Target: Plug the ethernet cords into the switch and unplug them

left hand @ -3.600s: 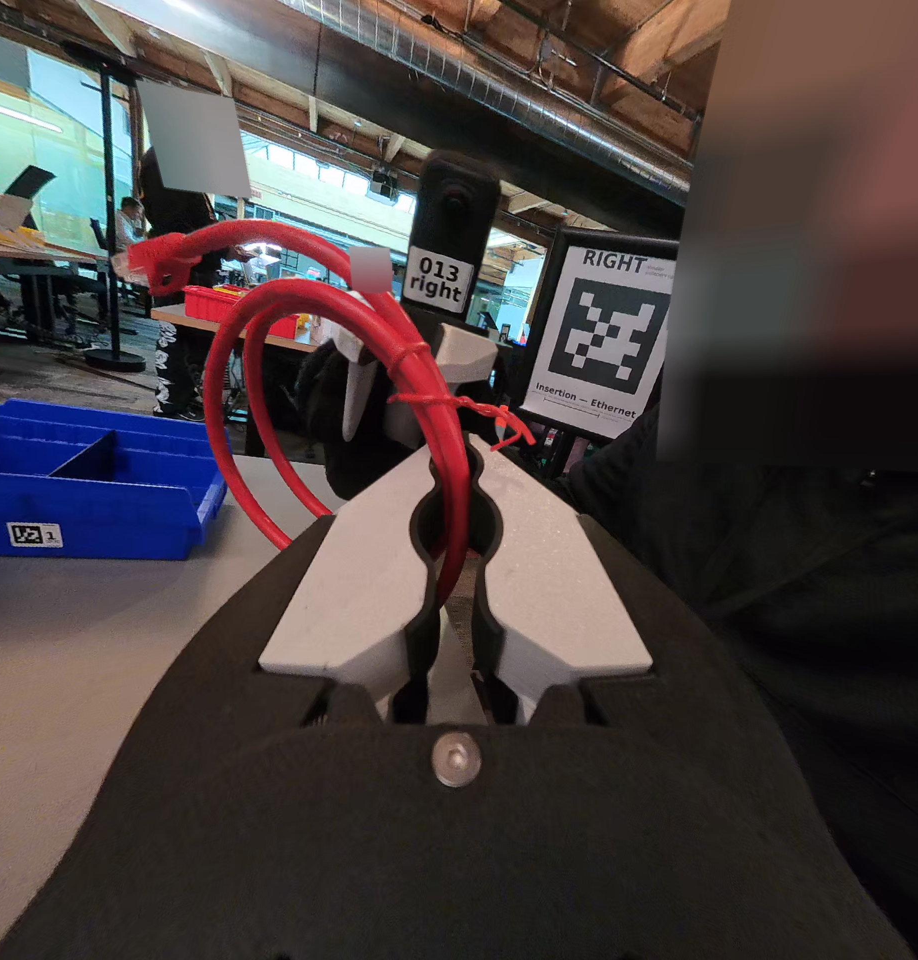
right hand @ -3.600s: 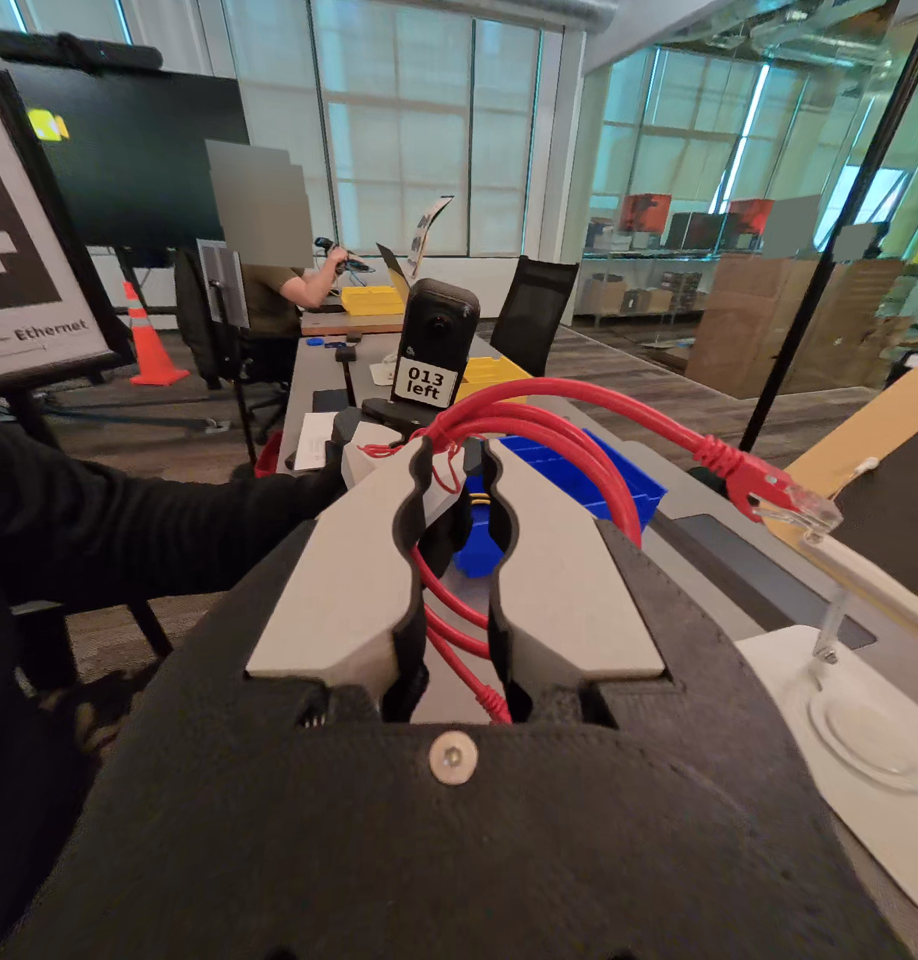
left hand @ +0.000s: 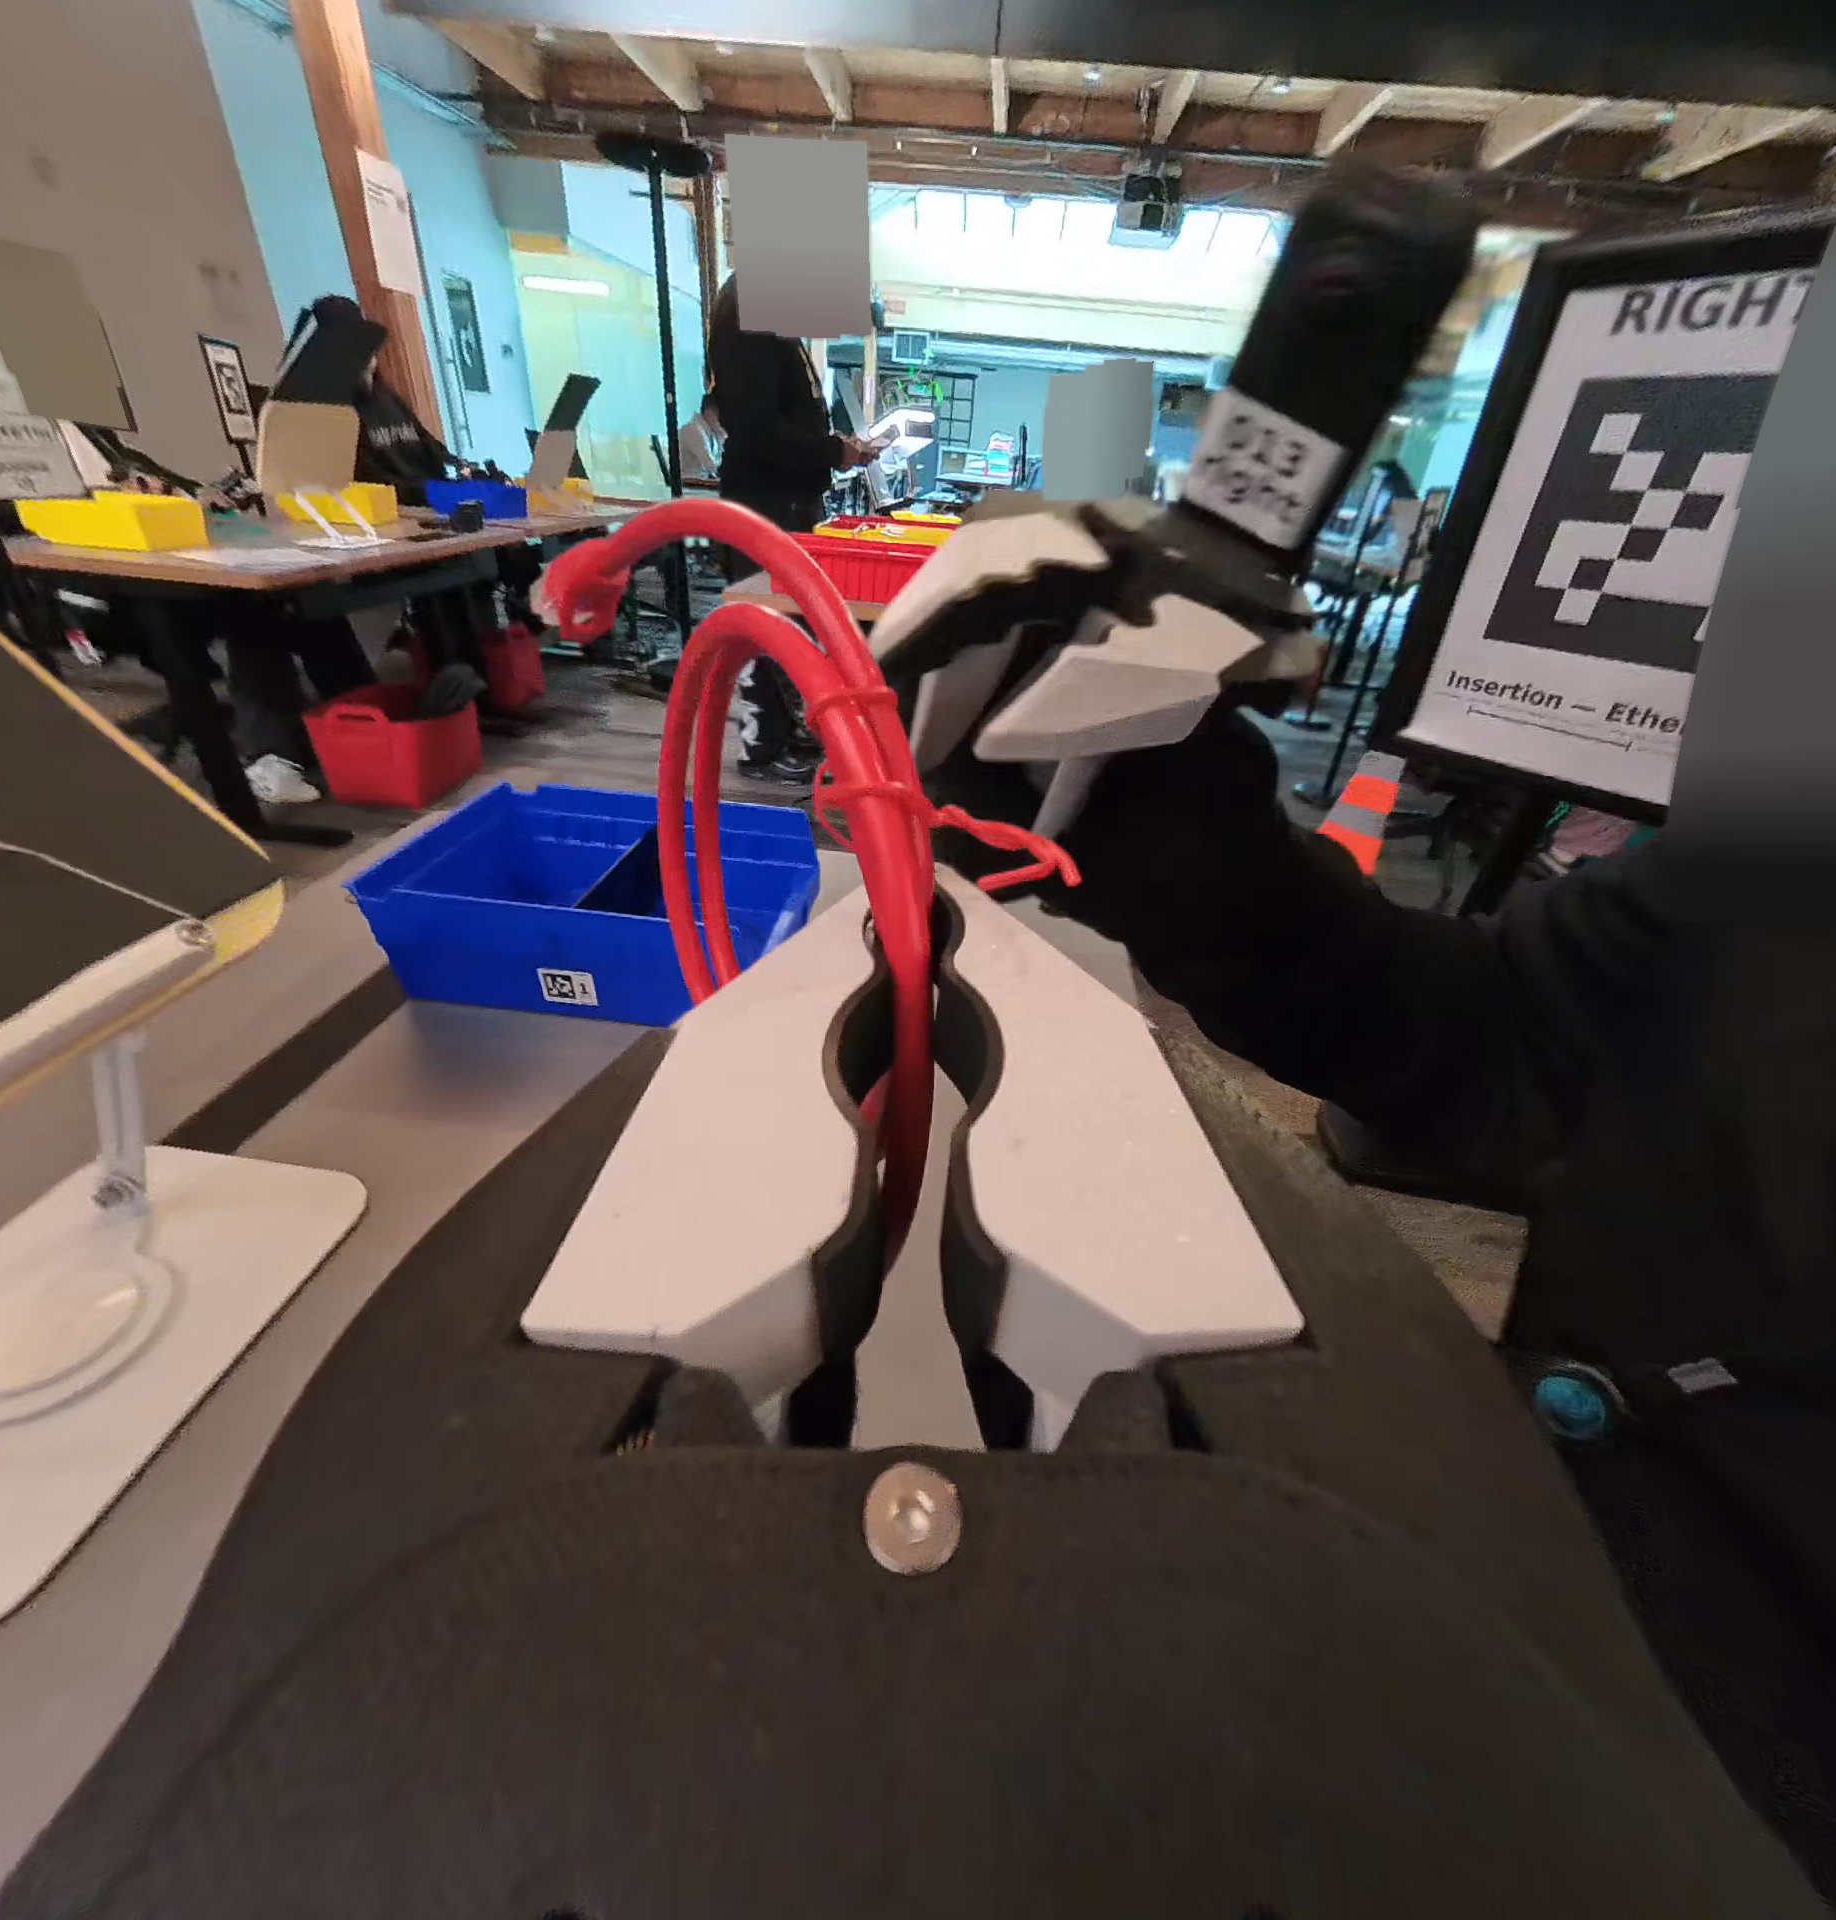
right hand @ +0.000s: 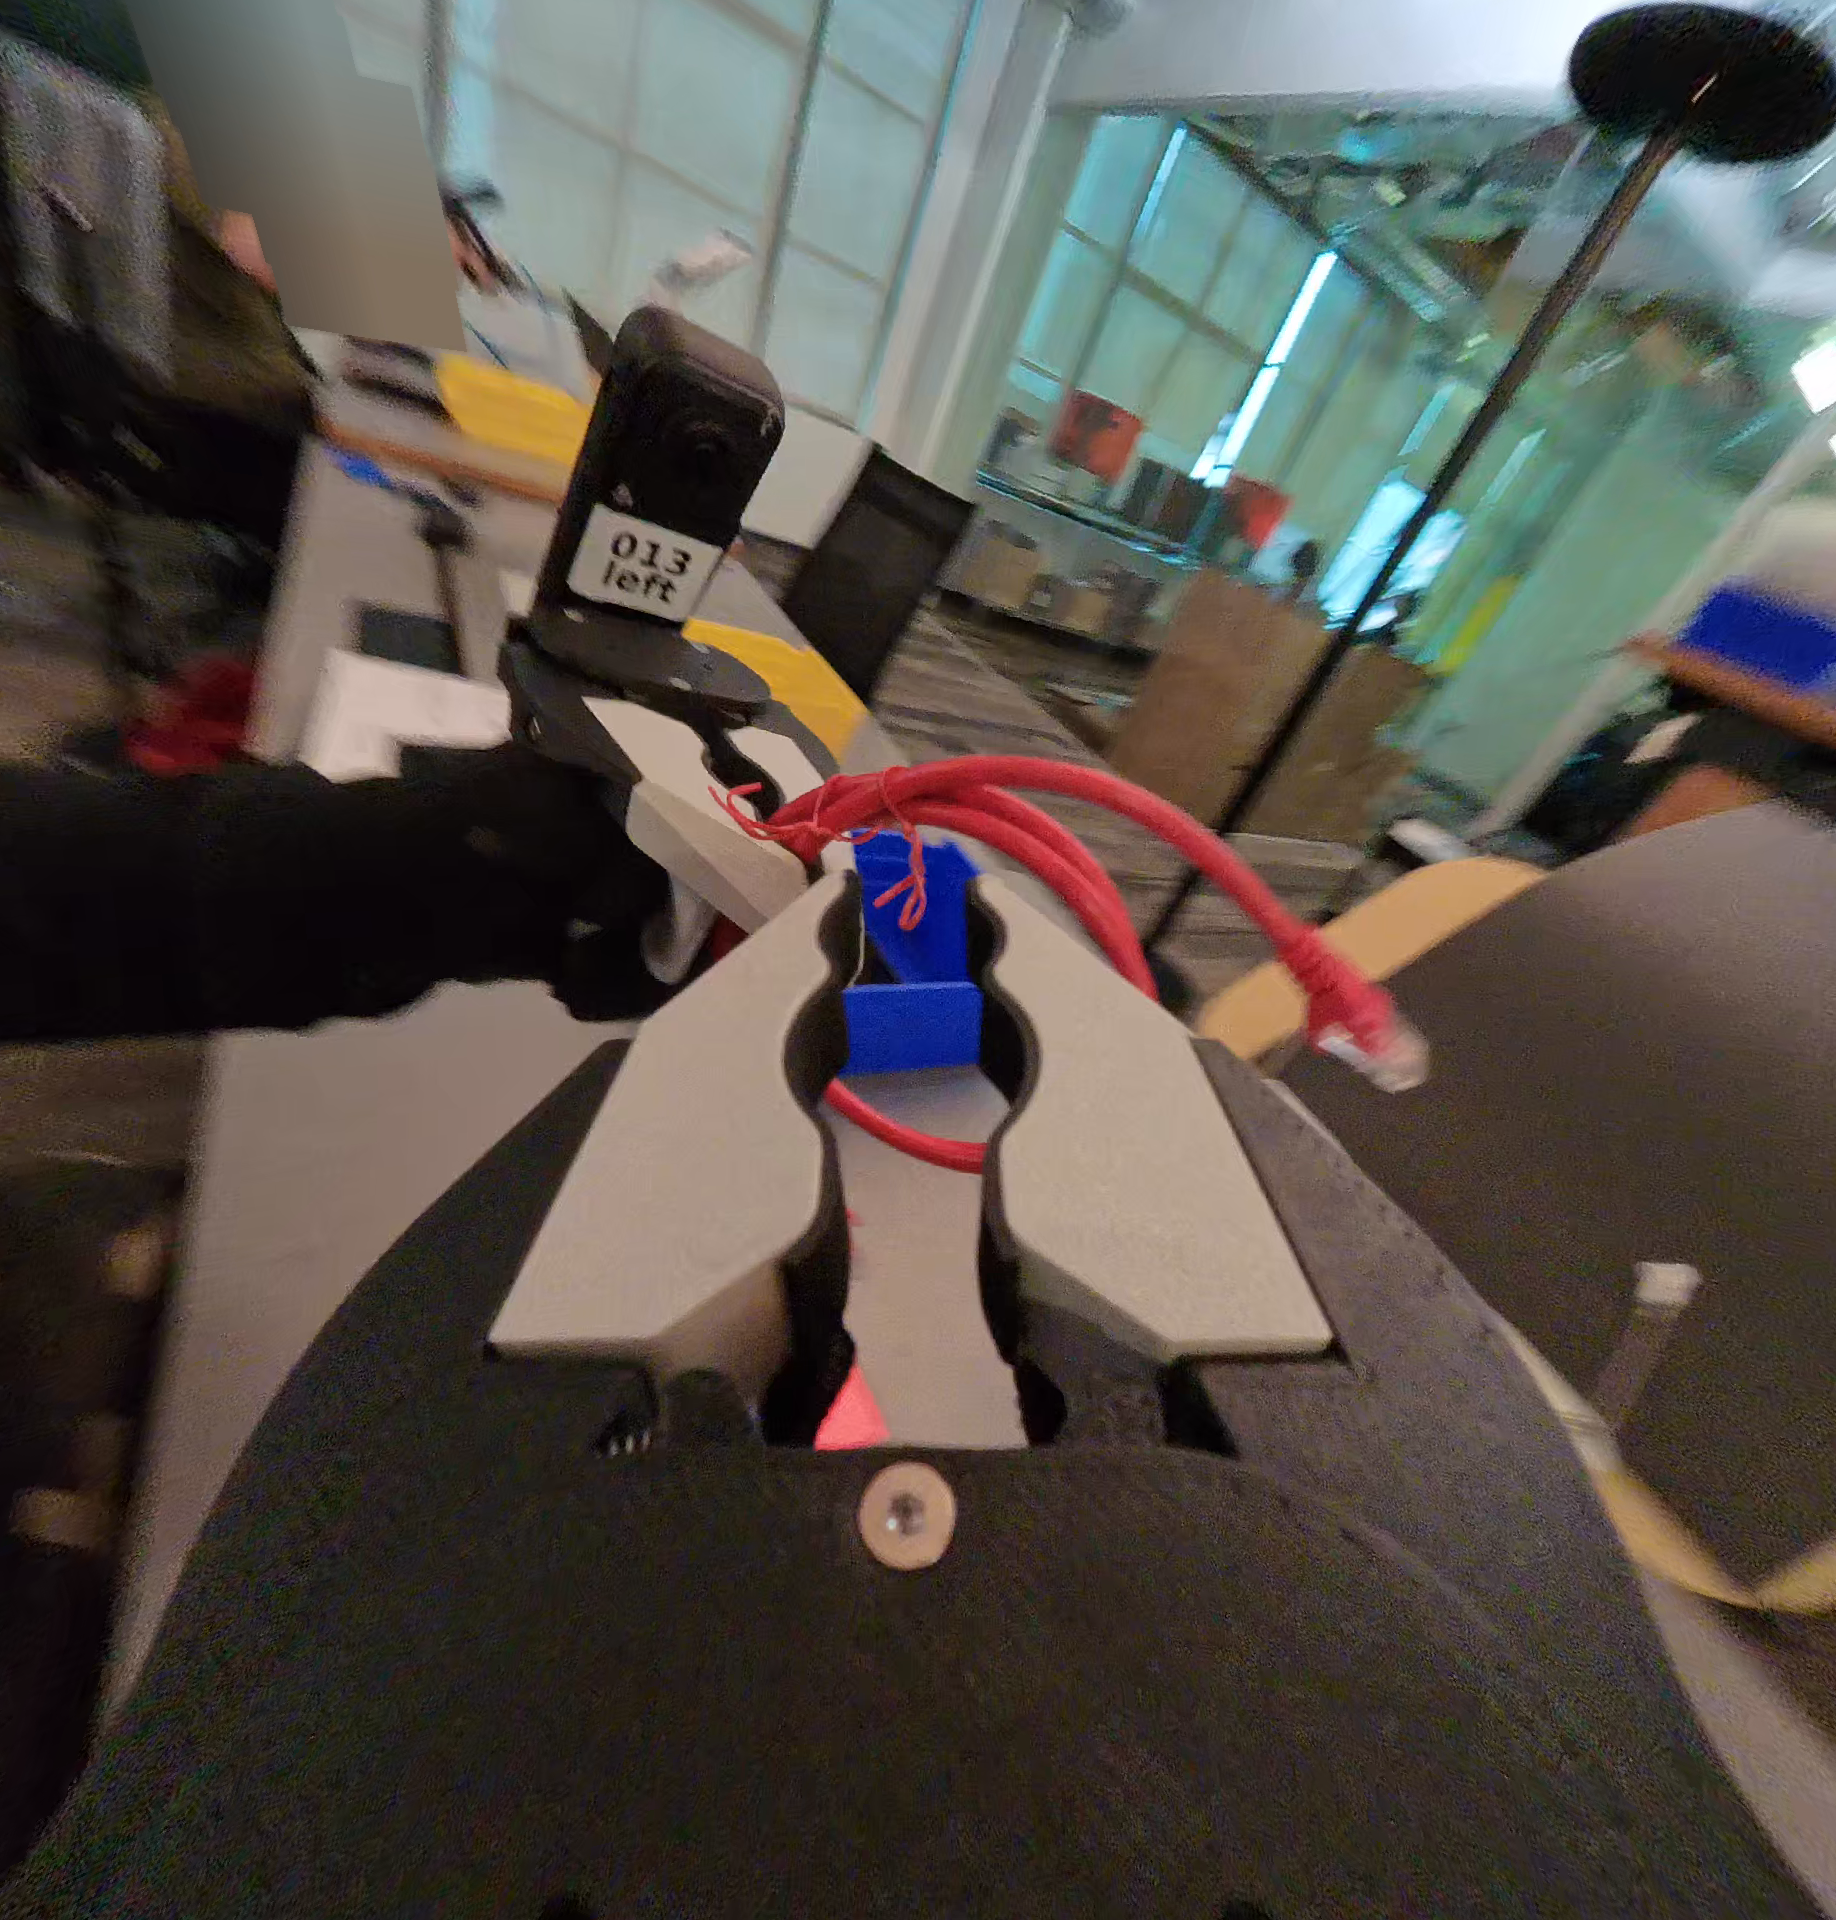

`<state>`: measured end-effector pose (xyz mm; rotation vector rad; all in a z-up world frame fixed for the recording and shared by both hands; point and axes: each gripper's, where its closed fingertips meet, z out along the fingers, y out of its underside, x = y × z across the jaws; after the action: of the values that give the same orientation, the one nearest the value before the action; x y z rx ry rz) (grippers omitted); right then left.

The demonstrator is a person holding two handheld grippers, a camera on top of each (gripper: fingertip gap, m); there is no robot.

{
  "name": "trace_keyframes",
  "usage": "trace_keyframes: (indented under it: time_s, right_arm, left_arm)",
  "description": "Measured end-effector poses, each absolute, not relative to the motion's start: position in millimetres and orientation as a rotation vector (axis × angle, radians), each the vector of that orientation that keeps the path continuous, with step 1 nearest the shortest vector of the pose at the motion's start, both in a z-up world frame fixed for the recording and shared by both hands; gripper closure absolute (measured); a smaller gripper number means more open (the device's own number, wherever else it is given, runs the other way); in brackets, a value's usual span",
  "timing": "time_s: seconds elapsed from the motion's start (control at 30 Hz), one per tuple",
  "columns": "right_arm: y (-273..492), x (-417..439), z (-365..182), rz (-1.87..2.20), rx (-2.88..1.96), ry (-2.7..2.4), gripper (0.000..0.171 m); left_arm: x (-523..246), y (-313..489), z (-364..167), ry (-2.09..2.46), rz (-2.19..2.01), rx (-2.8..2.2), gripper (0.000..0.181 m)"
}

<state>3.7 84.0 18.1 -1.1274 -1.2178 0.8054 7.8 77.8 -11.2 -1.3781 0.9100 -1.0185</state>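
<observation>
- Progress, as I judge it: nothing is plugged in yet, and no switch shows in either view, so both the plugging and the unplugging are left to do.
- The red ethernet cord (left hand: 898, 831) is a short coiled bundle, bound with a thin red twist tie (left hand: 997, 842), and is held in the air above the grey surface (left hand: 457, 1081), nearer the camera than the blue bin (left hand: 498, 914).
- The left gripper (left hand: 906, 935) has its fingers clamped on the bundle just below the tie.
- The right gripper (right hand: 909, 914) has its fingers apart with nothing between them (the bin shows through the gap); it sits just beside the tied part of the cord.
- One plug (right hand: 1376, 1049) with a clear tip hangs free past the coil, away from the bin; the other end is not clearly seen.
- The cord is still tied, so I judge it needs loosening first.
</observation>
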Motion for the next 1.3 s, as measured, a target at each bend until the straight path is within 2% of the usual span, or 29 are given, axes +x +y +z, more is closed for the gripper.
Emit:
trace_keyframes:
  time_s: [0.13,0.17,0.37,0.43,0.47,0.57,0.7,0.87,0.93,1.1,1.3]
  right_arm:
    - [87.4,-6.8,8.6,1.188,-1.274,-1.130,0.146]
    - [84.3,-9.2,7.4,1.229,-1.261,-1.131,0.152]
    - [84.3,-17.9,4.3,1.251,-1.255,-1.082,0.169]
    - [88.3,-20.1,-0.1,1.238,-1.281,-1.068,0.164]
    - [86.1,-20.6,0.6,1.243,-1.265,-1.072,0.171]
    - [84.6,-19.2,3.2,1.180,-1.225,-1.089,0.171]
    - [94.0,-14.4,0.9,0.860,-1.191,-1.136,0.171]
    - [103.5,7.6,17.6,-0.090,-0.923,-1.192,0.171]
    - [89.9,5.3,23.6,-0.285,-0.793,-1.223,0.171]
    - [75.0,6.2,32.5,-0.110,-0.746,-1.214,0.171]
    - [79.5,11.6,37.6,0.371,-0.873,-1.155,0.169]
  left_arm:
    - [10.2,75.3,-10.7,0.948,-0.931,-1.362,0.181]
    - [9.7,75.3,-9.5,0.940,-0.942,-1.356,0.181]
    - [12.9,72.5,-10.5,0.952,-0.987,-1.345,0.181]
    - [15.9,71.2,-13.0,0.970,-0.982,-1.349,0.181]
    - [16.6,71.2,-13.5,0.969,-0.984,-1.347,0.181]
    - [16.6,68.4,-10.0,0.960,-1.029,-1.332,0.181]
    - [17.6,68.3,-10.0,0.949,-1.045,-1.337,0.181]
    - [13.7,74.3,-0.5,0.797,-1.239,-1.332,0.181]
    - [9.4,74.5,4.3,0.762,-1.292,-1.301,0.181]
    - [10.8,70.9,6.8,0.794,-1.235,-1.306,0.181]
    - [6.9,71.6,8.0,0.794,-1.223,-1.296,0.181]
